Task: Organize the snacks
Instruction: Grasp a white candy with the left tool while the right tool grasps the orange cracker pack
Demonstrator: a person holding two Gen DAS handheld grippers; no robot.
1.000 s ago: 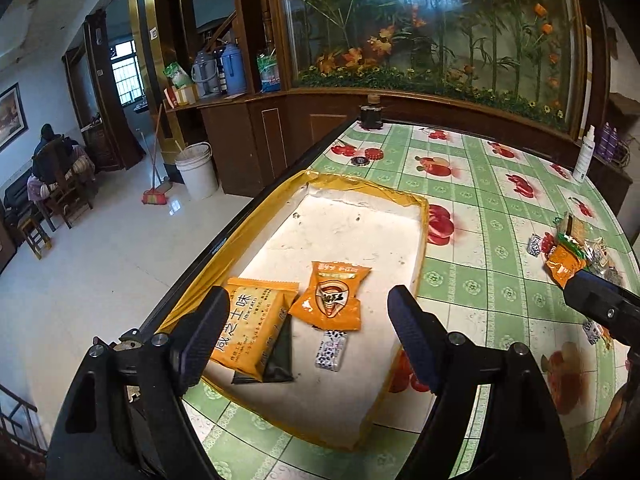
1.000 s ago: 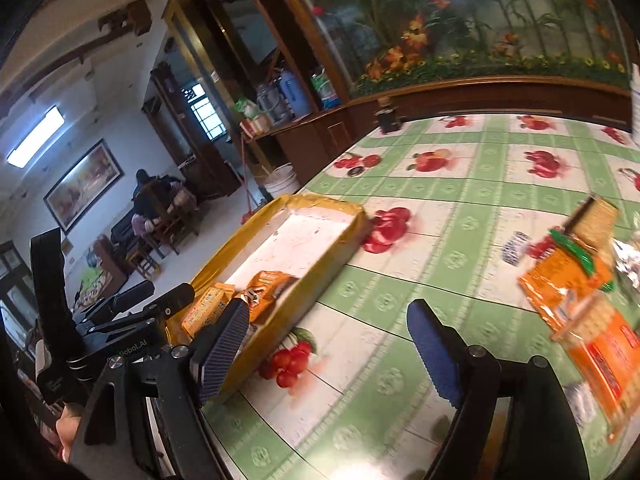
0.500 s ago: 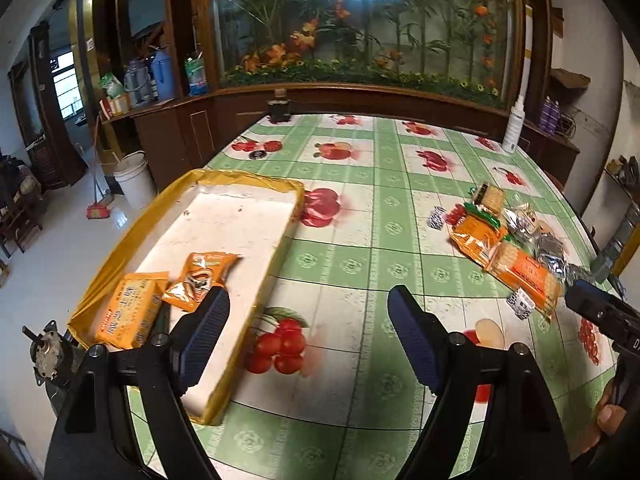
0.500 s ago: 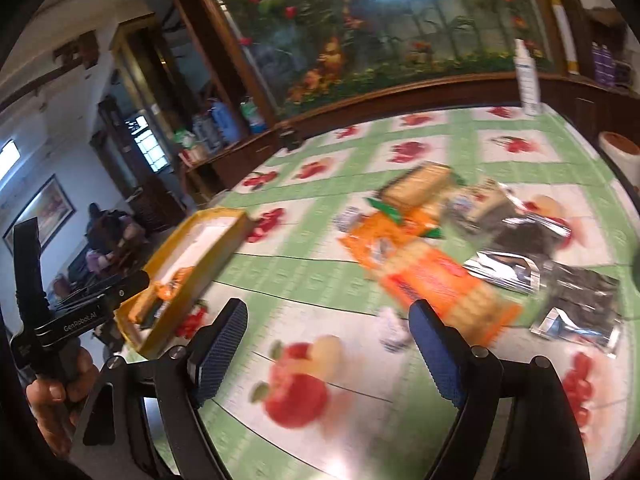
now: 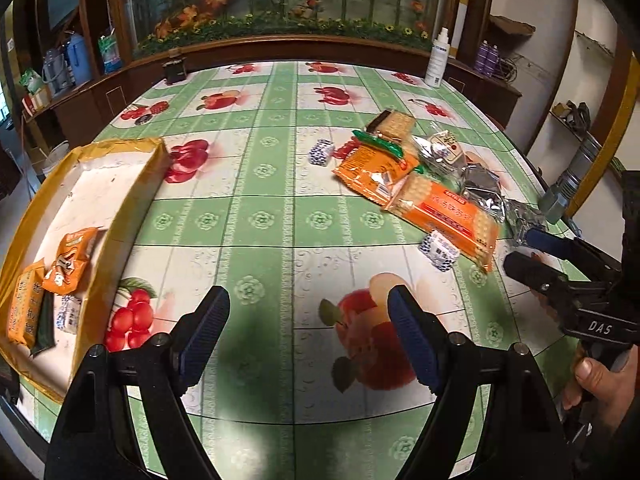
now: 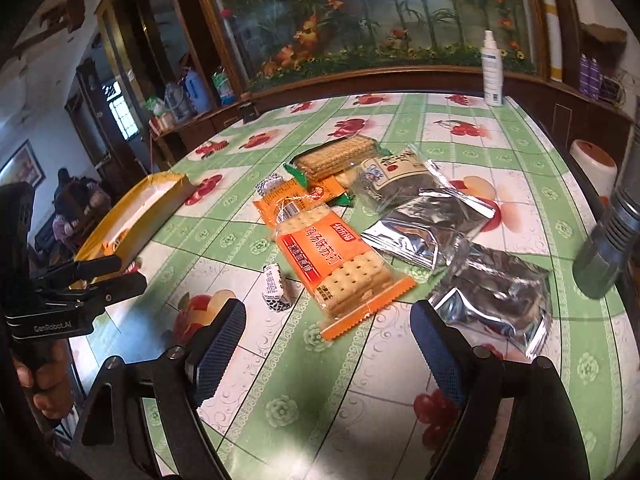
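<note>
Right wrist view: right hand-held gripper (image 6: 328, 344) gaped empty; cracker packet (image 6: 336, 260) at 12 o'clock. Risk: crushed crackers if clamped hard.

snacks (image 6: 340, 264): loose pile on table | three flat in tray (image 5: 120, 224)

A table covered in a green checked, fruit-printed cloth (image 5: 260, 216) carries everything. The yellow-walled tray (image 5: 120, 216) sits at its left edge. Right of the tray, well apart, lies a heap: orange cracker packs (image 6: 336, 264), silver foil packets (image 6: 432, 220) and two small blue-and-white wrapped sweets (image 6: 274, 286). A white spray bottle (image 6: 491, 68) stands at the far edge beyond the tray.
</note>
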